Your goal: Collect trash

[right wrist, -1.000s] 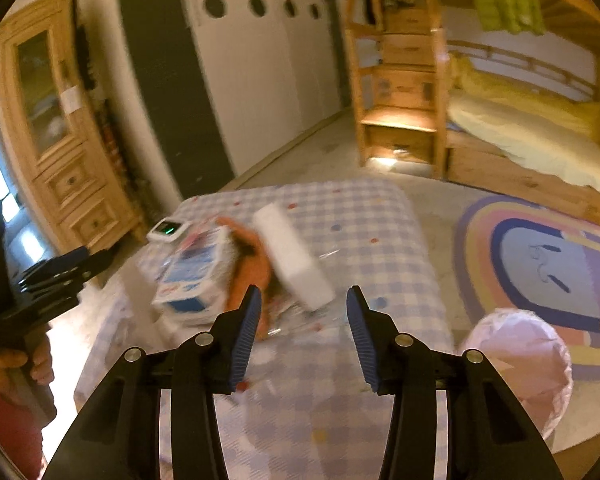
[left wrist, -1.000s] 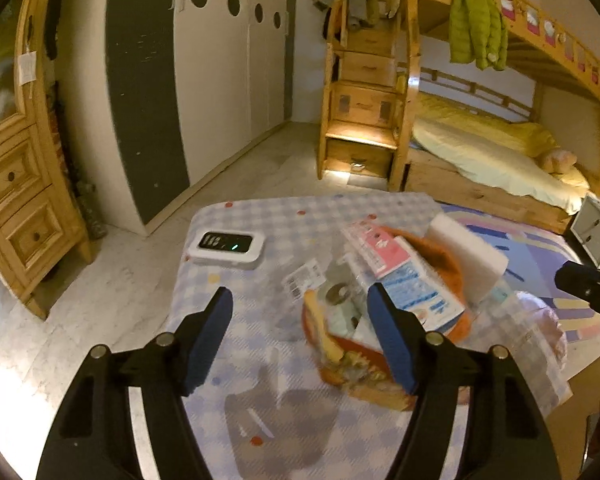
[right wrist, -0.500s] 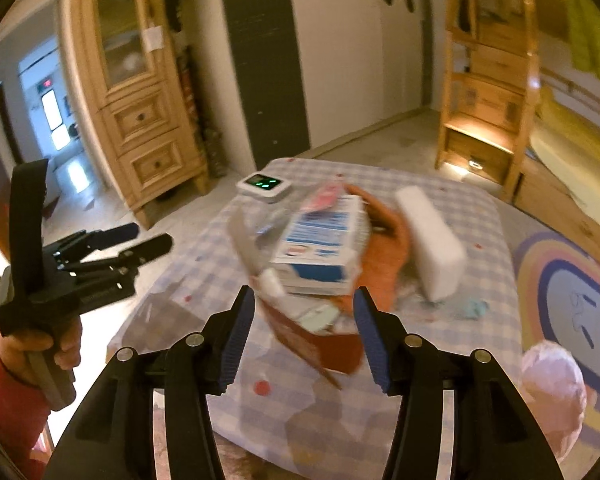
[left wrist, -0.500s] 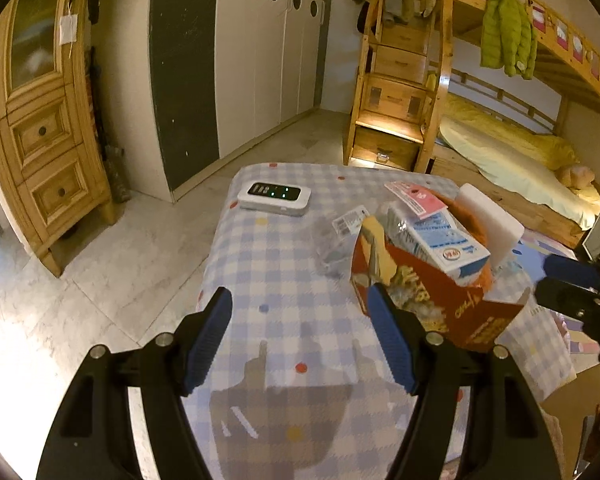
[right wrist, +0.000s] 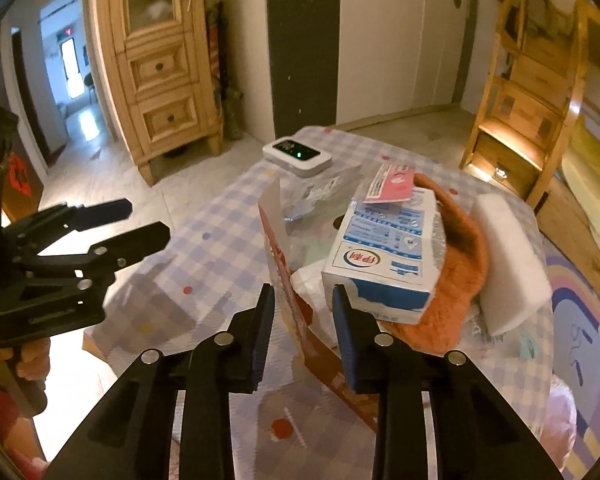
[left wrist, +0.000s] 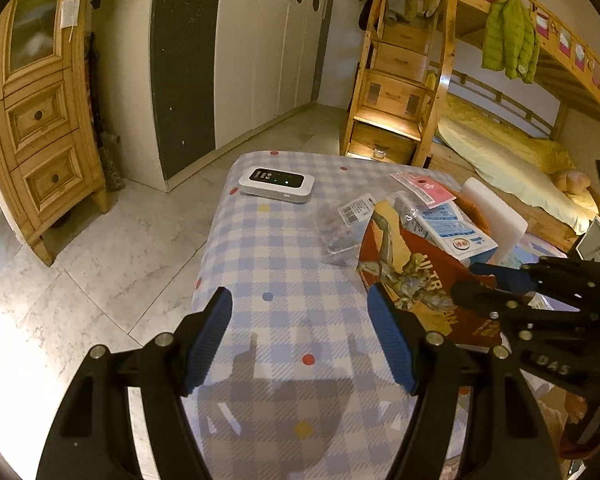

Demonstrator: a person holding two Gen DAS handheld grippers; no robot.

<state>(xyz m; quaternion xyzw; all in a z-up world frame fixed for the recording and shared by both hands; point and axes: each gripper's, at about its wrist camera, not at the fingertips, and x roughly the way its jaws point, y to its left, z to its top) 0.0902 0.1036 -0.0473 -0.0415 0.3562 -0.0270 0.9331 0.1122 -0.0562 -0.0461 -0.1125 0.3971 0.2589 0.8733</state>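
Orange cardboard box [right wrist: 300, 312] edge sits between the right gripper [right wrist: 302, 328] fingers, which have just been closing on it to steady the trash. The left gripper [left wrist: 300, 340] hangs open, empty, over the checked counter [left wrist: 268, 264]

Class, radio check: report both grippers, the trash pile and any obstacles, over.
Left gripper open, empty, over the checked tablecloth. Right gripper just closing, astride the red paper bag's edge, not clamped. Milk carton heaped inside. White router nearby, not blocking.
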